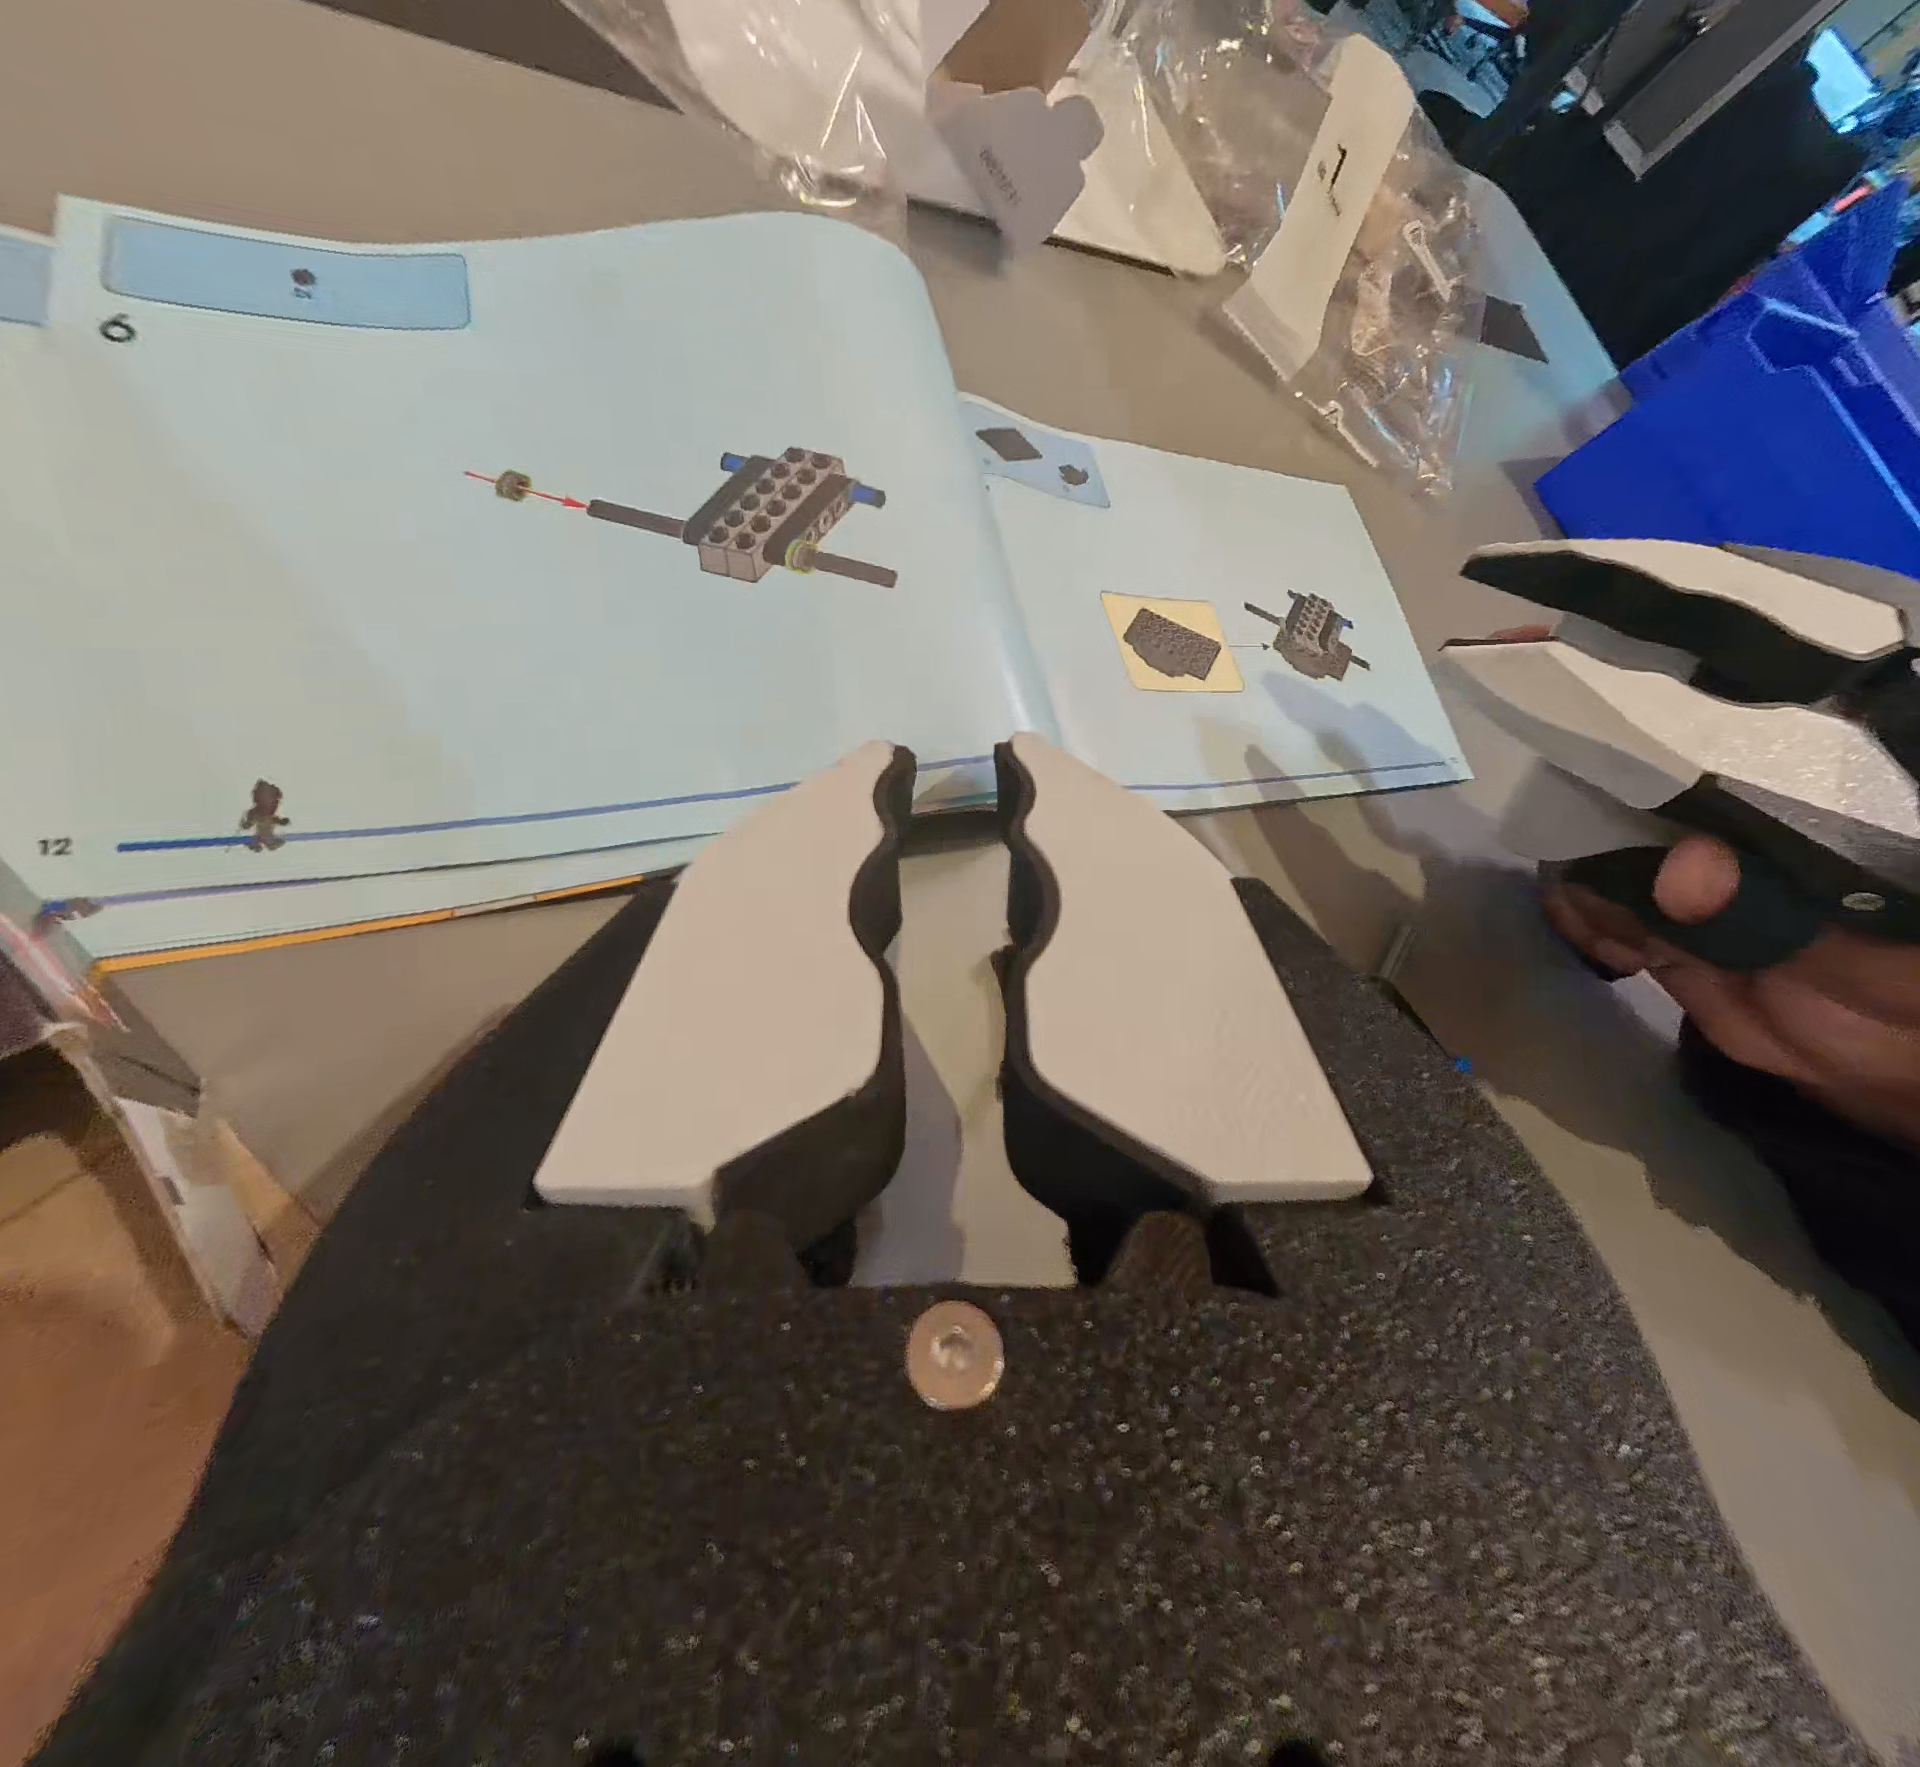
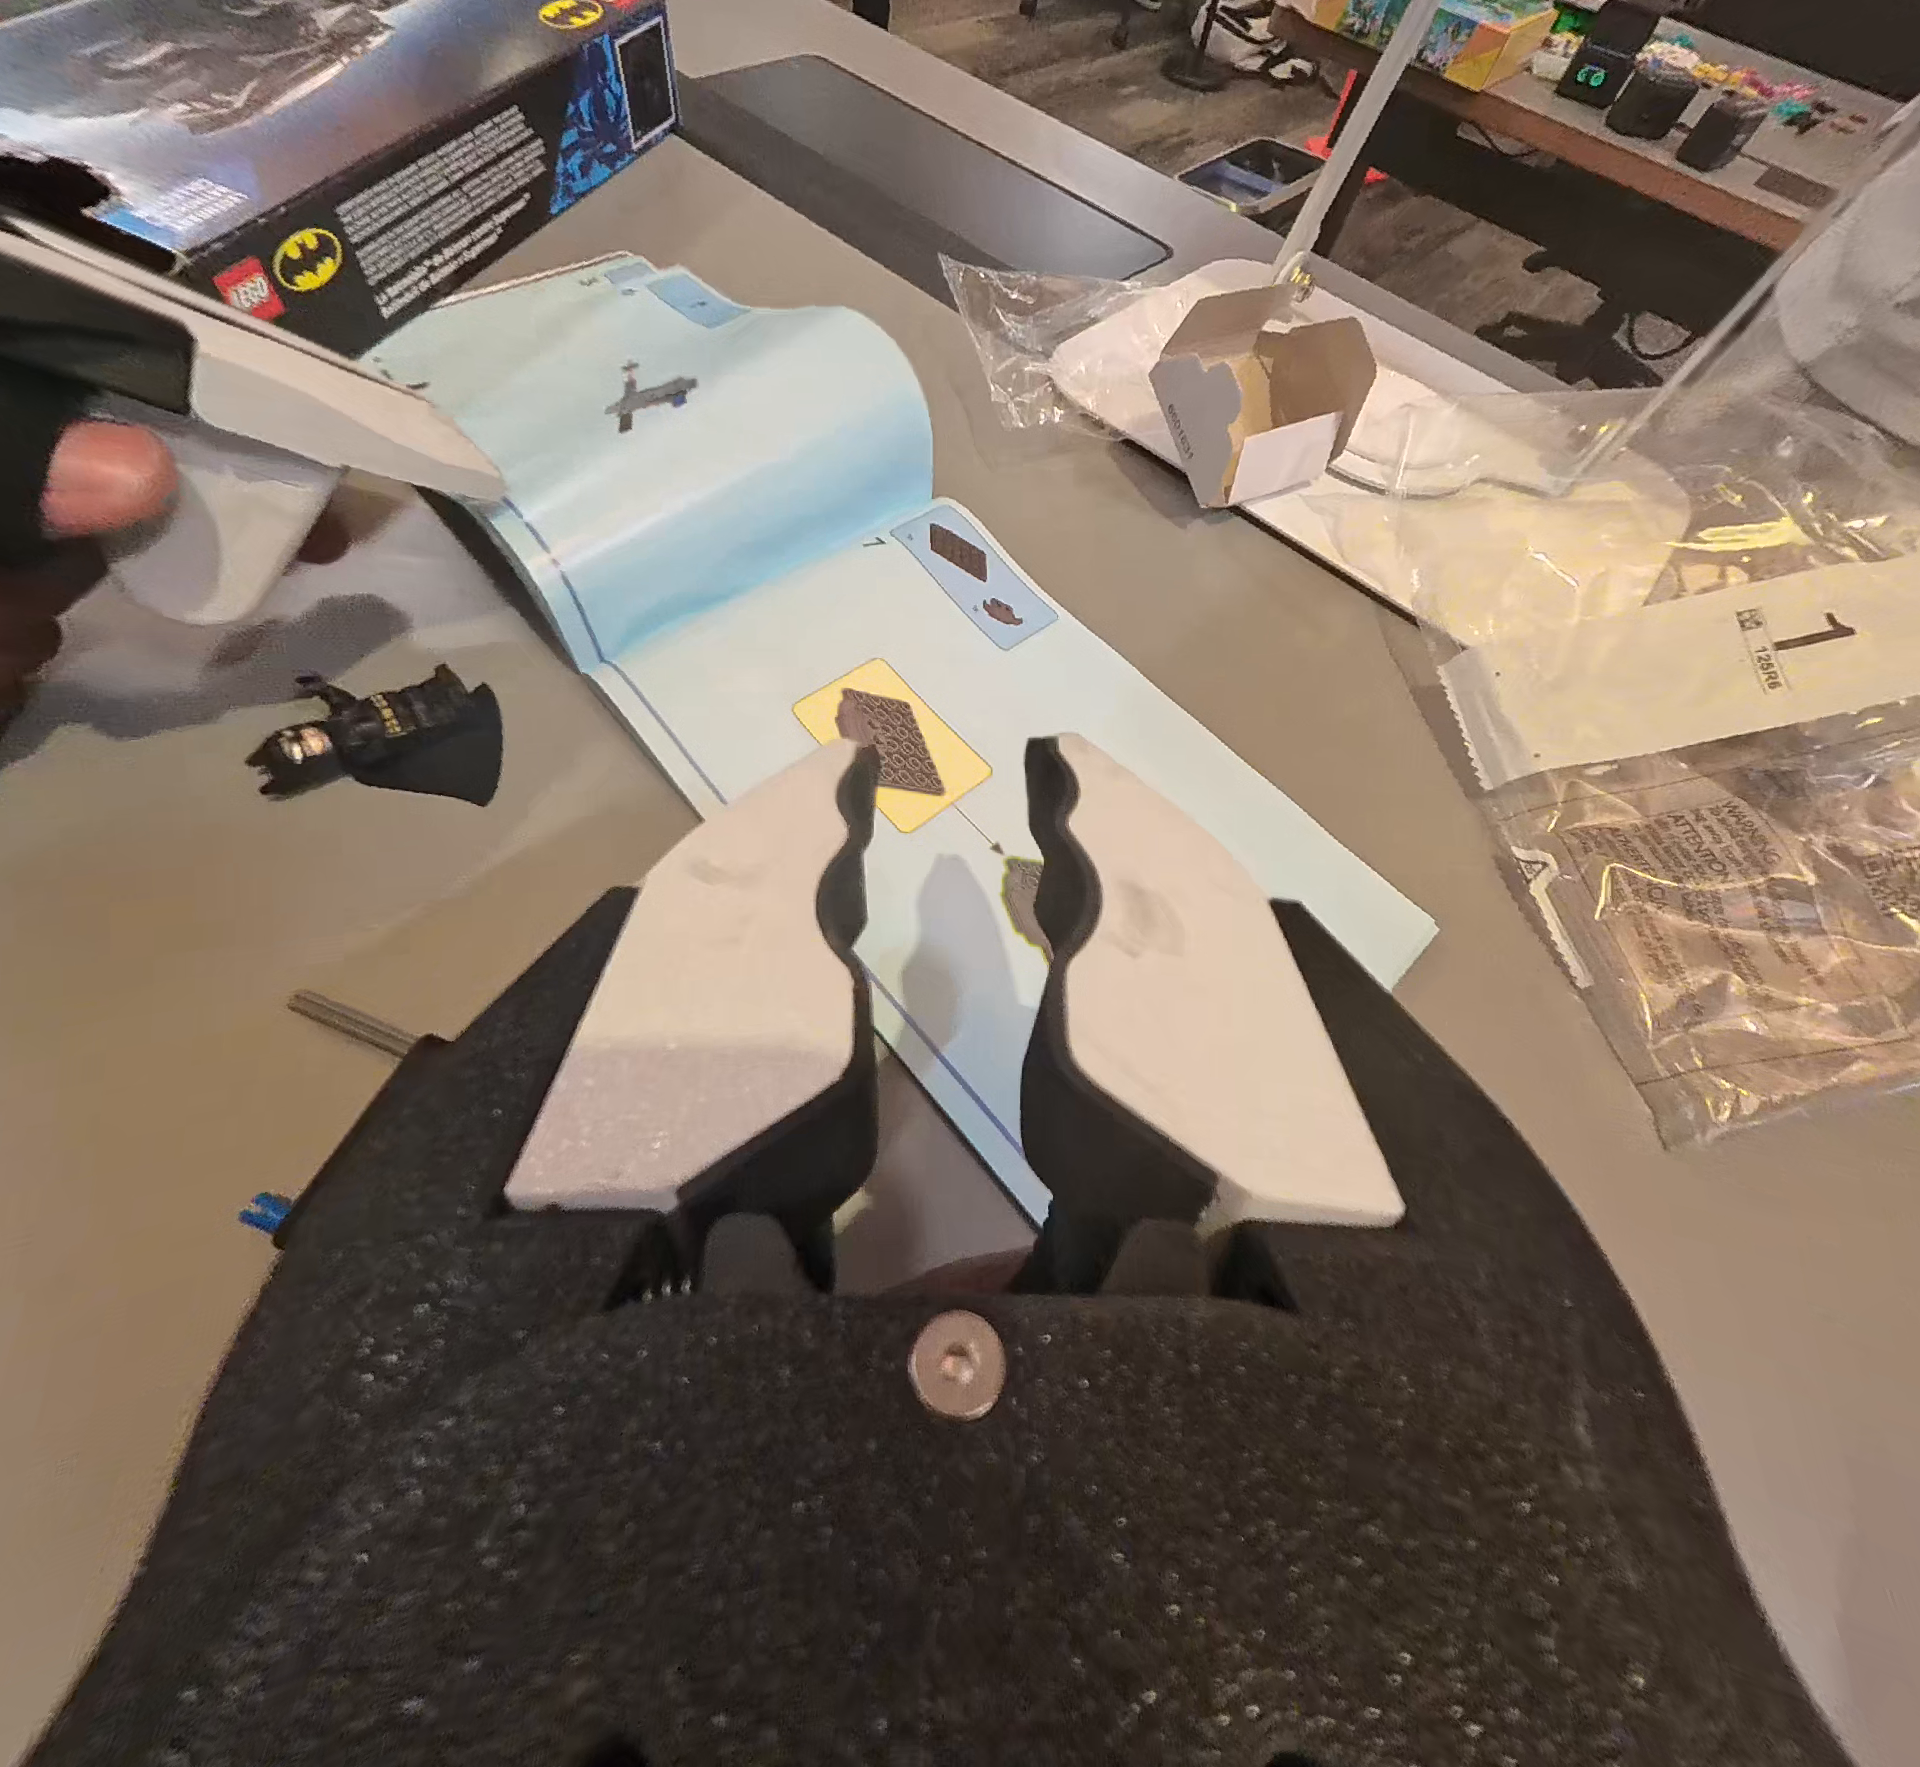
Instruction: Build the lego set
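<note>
Left gripper (image 1: 954,761) narrowly parted, right gripper (image 2: 940,761) wider; both bare.

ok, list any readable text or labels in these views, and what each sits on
Not quoting writing; it stands on:
Open instruction booklet: printed page marks.
Dark toy box: logos, fine print.
Clear bag: white label strip, printed notice.
Small grey carton: print, too blurred.

A grey table (image 2: 1195,574) stood in a workshop. Beyond it lay a dark patterned floor (image 2: 1039,55), a cluttered wooden bench (image 2: 1621,128) and blue bins (image 1: 1766,439).
</note>
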A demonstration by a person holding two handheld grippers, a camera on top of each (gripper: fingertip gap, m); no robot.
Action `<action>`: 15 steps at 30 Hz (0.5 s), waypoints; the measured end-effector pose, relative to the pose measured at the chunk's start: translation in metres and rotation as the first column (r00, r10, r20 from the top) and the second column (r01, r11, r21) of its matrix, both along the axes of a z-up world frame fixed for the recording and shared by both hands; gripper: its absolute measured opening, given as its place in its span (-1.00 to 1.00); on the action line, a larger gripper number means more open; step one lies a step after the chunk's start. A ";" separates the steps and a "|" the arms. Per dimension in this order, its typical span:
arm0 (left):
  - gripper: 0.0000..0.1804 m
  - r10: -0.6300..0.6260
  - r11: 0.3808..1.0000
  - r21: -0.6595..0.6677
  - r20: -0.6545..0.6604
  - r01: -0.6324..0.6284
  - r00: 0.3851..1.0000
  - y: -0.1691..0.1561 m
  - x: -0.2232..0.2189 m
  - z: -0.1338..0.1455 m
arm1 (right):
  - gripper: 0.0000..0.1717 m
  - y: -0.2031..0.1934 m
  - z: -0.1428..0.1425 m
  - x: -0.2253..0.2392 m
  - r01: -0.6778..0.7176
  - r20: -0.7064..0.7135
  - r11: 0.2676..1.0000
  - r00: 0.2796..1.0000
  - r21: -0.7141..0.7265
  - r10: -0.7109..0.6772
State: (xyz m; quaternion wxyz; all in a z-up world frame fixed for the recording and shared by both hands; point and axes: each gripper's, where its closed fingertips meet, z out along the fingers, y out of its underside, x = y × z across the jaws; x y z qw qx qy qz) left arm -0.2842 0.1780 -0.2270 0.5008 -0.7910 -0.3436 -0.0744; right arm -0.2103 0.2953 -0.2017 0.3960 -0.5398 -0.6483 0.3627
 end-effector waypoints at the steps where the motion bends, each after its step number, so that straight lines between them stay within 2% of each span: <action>1: -0.83 -0.005 1.000 0.013 0.015 0.004 1.000 -0.001 0.000 0.001 | -0.67 0.001 0.000 0.001 0.002 0.001 1.000 1.000 0.001 -0.002; 4: -0.83 0.002 0.998 0.066 -0.002 -0.002 1.000 -0.003 -0.001 0.009 | -0.67 0.002 -0.001 0.003 0.005 -0.001 1.000 1.000 0.012 -0.005; 6: -0.83 -0.018 0.986 0.167 -0.048 0.026 0.999 0.000 0.004 0.028 | -0.67 0.004 -0.002 0.007 0.011 -0.004 1.000 1.000 0.021 -0.011; 11: -0.90 -0.186 0.895 0.381 -0.153 0.232 0.970 0.012 0.048 0.067 | -0.70 0.014 -0.007 0.030 0.028 0.027 0.999 0.999 0.026 -0.029; 15: -0.90 -0.273 0.875 0.379 -0.132 0.303 0.953 0.023 0.077 0.058 | -0.75 0.025 -0.015 0.052 0.057 0.080 0.998 0.995 0.013 -0.058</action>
